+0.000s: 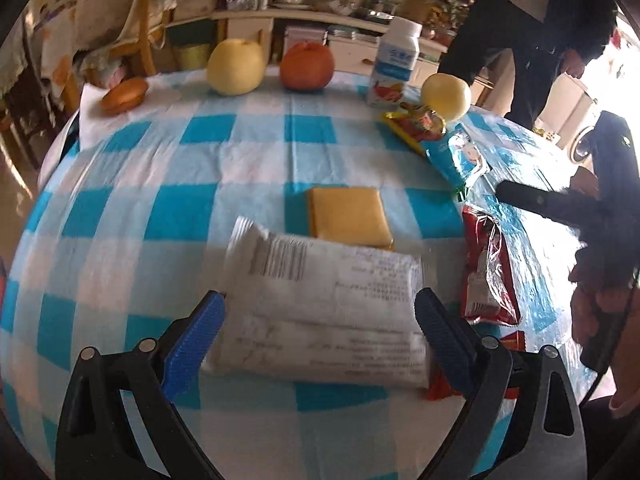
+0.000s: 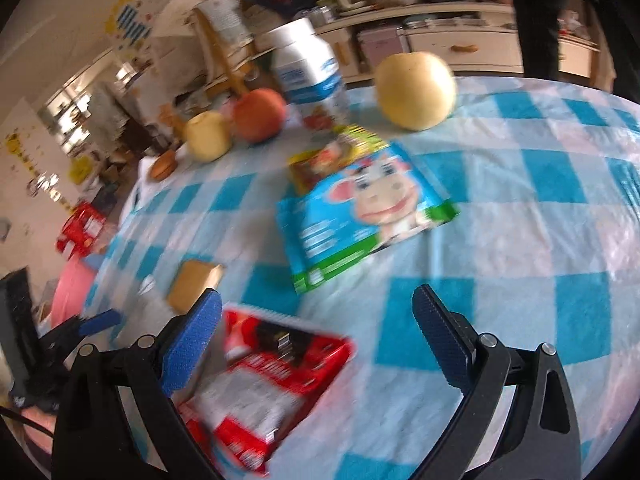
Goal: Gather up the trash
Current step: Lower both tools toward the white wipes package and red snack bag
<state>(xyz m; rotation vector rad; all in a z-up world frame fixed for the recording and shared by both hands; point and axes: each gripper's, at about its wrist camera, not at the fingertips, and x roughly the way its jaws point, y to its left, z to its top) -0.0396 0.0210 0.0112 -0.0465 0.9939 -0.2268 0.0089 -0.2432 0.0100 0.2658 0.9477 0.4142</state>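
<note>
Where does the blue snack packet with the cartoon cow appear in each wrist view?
Left wrist: the blue snack packet with the cartoon cow lies right of centre, seen edge-on, just behind the red wrapper.
Right wrist: the packet lies at centre, face up, ahead of the open jaws.
Shared landmark: the white bottle with a blue label, standing behind it.

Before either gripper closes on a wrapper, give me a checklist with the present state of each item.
1. Left gripper open: ok.
2. White wrapper lies between the left fingers: ok, though contact cannot be told.
3. Right gripper open: ok.
4. Red wrapper centred between the right fingers: not ok, it sits toward the left finger.
5. Fruit clear of both grippers: ok, the pear and the apple stand at the far side of the table.
6. Picture sharp enough to judge height above the table: cannot tell, blurred.
</note>
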